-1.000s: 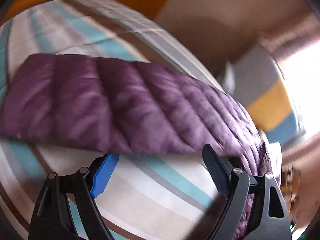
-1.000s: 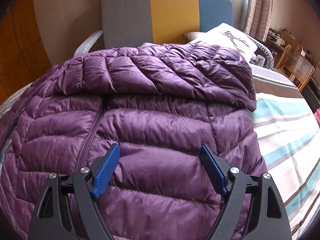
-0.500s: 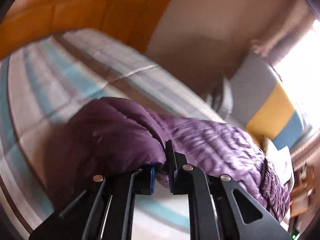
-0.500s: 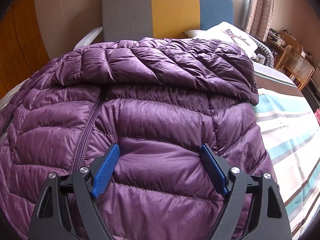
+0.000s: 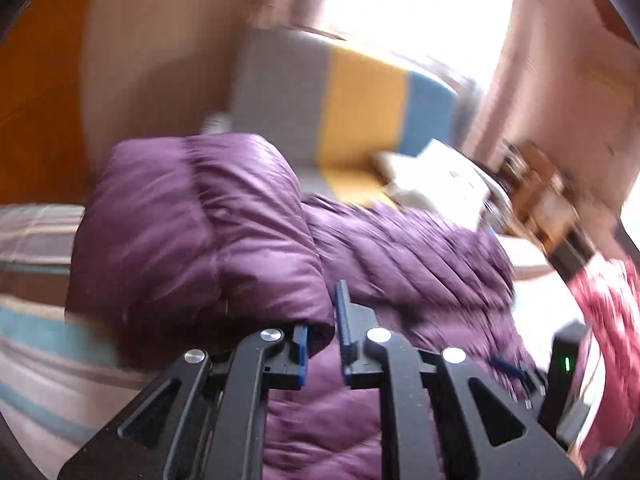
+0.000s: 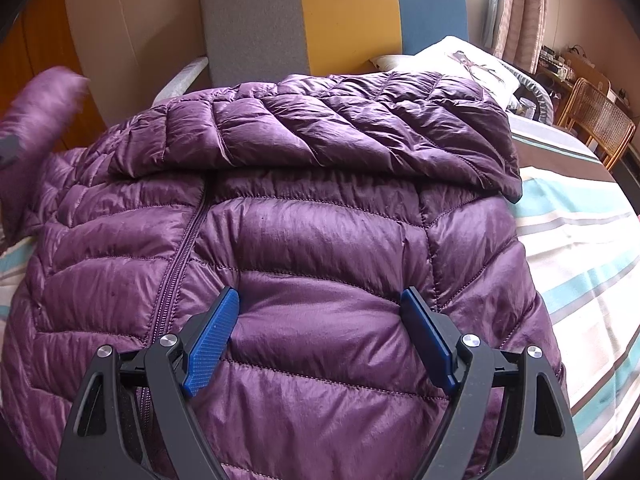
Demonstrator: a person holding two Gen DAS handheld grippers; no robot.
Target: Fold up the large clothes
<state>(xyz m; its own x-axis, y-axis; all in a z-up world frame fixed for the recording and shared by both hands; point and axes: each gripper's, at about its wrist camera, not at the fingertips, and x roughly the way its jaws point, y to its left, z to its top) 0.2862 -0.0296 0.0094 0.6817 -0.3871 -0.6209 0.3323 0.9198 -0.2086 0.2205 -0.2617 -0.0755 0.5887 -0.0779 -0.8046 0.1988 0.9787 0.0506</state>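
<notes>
Left fingers pinch a sleeve of the purple down jacket; right fingers spread on its front.

The left gripper (image 5: 322, 344) has a bunched fold of the sleeve (image 5: 200, 232) between its narrow jaws, which are easing open. The right gripper (image 6: 320, 332) rests with fingers spread wide, pressing on the jacket (image 6: 304, 216) beside the zipper (image 6: 180, 264). The jacket lies chest-up across the striped bed (image 6: 580, 248), its hood toward the headboard (image 6: 332, 16). It looks light, puffy and slick, so it will likely spring back and slide; cuffs, hem and seam lines probably hold better than the padded panels.
</notes>
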